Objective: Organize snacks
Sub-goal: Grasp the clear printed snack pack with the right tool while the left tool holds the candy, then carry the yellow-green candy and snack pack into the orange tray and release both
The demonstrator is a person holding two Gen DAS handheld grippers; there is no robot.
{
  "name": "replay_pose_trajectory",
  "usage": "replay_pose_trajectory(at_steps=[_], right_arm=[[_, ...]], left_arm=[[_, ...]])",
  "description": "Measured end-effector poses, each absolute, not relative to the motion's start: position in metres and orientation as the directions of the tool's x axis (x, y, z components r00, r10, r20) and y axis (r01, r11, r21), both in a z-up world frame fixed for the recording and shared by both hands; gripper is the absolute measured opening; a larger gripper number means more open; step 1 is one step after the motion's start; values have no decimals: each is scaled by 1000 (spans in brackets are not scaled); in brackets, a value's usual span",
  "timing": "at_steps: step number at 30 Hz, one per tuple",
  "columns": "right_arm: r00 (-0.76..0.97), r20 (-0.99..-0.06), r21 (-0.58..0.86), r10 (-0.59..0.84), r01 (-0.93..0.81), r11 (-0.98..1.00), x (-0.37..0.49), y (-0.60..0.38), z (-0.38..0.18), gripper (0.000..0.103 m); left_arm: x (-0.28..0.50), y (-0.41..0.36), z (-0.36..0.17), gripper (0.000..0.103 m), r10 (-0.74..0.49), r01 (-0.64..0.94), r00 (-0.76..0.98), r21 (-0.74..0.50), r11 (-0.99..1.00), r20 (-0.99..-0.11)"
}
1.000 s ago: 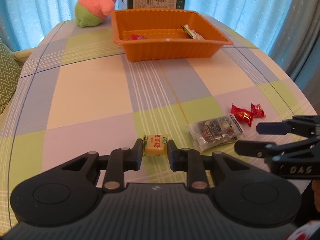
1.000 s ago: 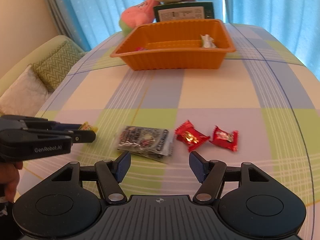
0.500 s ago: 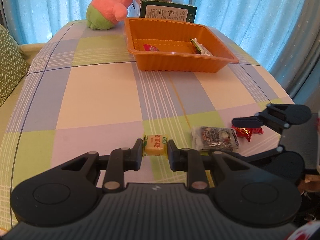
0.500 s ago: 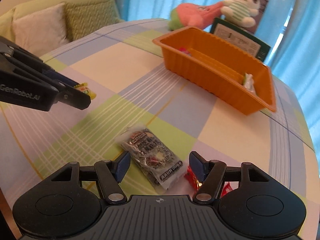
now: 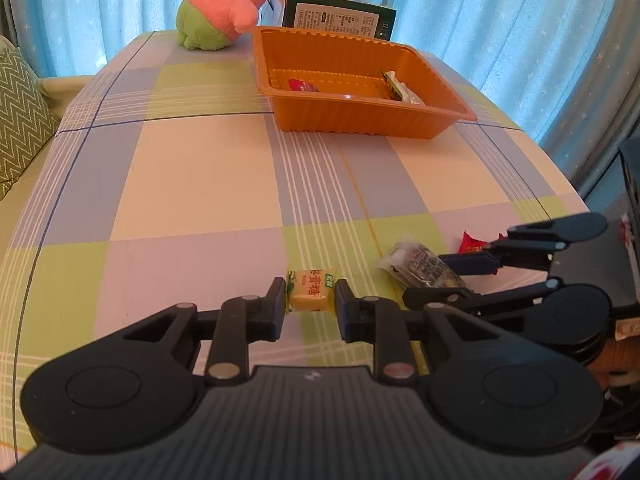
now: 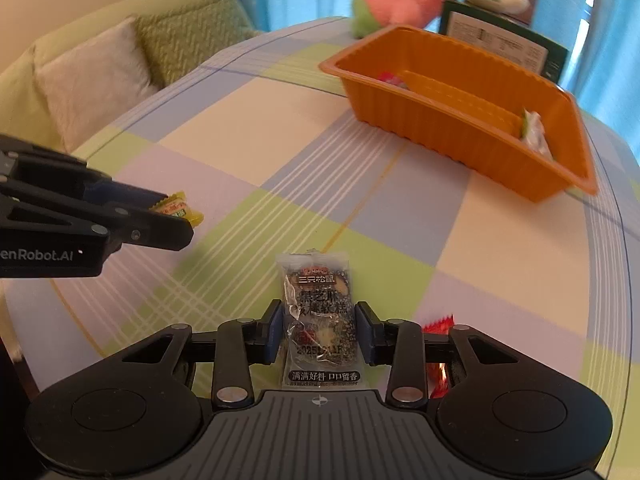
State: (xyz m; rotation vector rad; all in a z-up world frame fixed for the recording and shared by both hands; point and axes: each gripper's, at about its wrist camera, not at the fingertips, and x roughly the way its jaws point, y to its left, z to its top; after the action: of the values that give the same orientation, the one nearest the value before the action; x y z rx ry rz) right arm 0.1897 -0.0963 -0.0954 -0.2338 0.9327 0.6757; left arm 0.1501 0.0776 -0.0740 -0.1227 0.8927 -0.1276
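Observation:
My left gripper (image 5: 310,308) is shut on a small yellow candy (image 5: 310,290) low over the checked tablecloth; the right wrist view shows that candy (image 6: 178,208) at the left gripper's tips (image 6: 176,224). A dark sesame snack packet (image 6: 316,312) lies lengthwise between the pads of my right gripper (image 6: 318,332), whose jaws are closing and touch its long sides. The left wrist view shows the right gripper (image 5: 424,276) around this packet (image 5: 420,264). Red candies (image 5: 474,242) lie beside it, partly hidden. The orange tray (image 5: 360,120) stands farther back, holding a red snack (image 5: 302,86) and a green-white packet (image 5: 400,92).
A pink and green plush (image 5: 220,12) and a green box (image 5: 338,20) with a striped plush on top stand behind the tray. A sofa with cushions (image 6: 188,40) lies beyond the table's left side. The table's edge runs close on the right, near the red candies (image 6: 438,326).
My right gripper rolled and swung over the dark packet, and its jaws narrowed from wide apart onto the packet's sides. The left gripper kept its hold on the yellow candy and barely moved.

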Motion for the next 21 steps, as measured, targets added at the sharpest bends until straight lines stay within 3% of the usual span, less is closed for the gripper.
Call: replay_pose_trajectory(at_steps=[9,21], right_arm=[[469,-764,193,443,-489,851,166,-124,-70,38],[529,-728,185,436,-461,868,145,-139,-35,38]], left_arm=[[142,67,-63,23,-156,54,628,-158,986,-762],[126,49,-37,23,-168,73,652,-159,985,-739]])
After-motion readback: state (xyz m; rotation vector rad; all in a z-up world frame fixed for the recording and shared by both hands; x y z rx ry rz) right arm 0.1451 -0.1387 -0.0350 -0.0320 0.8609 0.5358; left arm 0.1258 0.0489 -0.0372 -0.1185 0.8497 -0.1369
